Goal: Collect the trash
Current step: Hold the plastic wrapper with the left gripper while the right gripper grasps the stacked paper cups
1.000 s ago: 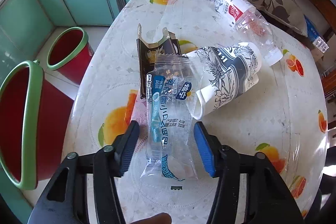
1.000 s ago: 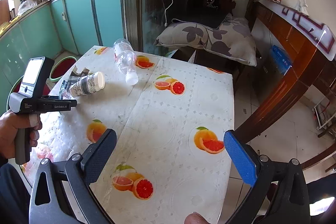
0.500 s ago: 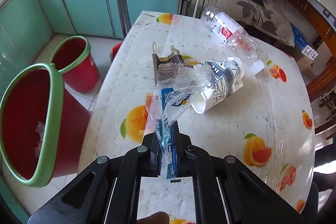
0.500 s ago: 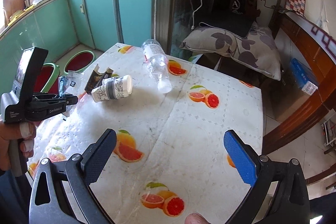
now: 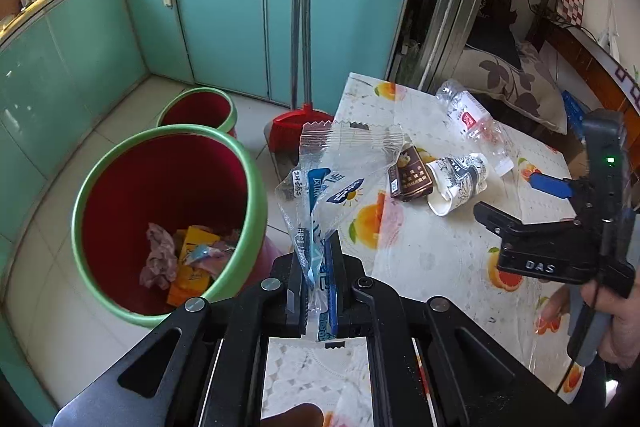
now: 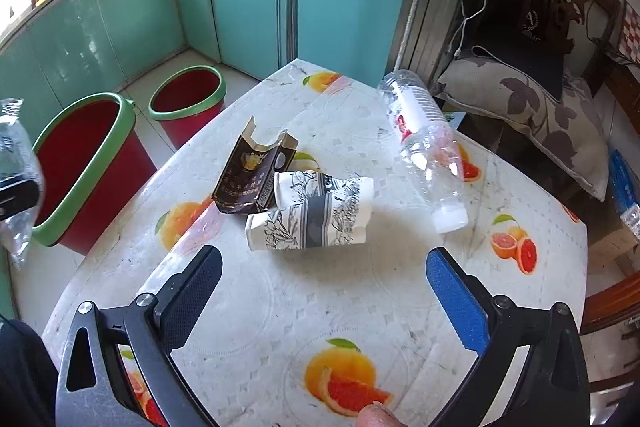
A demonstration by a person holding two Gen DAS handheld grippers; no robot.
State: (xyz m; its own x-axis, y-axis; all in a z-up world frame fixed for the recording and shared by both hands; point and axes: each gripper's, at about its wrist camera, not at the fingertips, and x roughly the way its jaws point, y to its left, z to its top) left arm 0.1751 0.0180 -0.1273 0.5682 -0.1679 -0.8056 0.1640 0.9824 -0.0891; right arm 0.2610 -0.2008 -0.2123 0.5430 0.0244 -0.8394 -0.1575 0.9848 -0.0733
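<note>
Lifted off the desk (image 5: 440, 247), the wrapper (image 5: 336, 179) pinched in your left tongs (image 5: 316, 291) nears the bin (image 5: 168, 219); release early and it flutters beside it, right tongs (image 6: 320, 291) gaping empty.

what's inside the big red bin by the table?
Big red bin holds crumpled pinkish paper and yellow-orange packaging at the bottom. The near rim hides part of the floor of it.

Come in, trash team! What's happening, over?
Left hand-held gripper shut on clear plastic wrapper. Right hand-held gripper open over table. Big red green-rimmed bin unobstructed.
</note>
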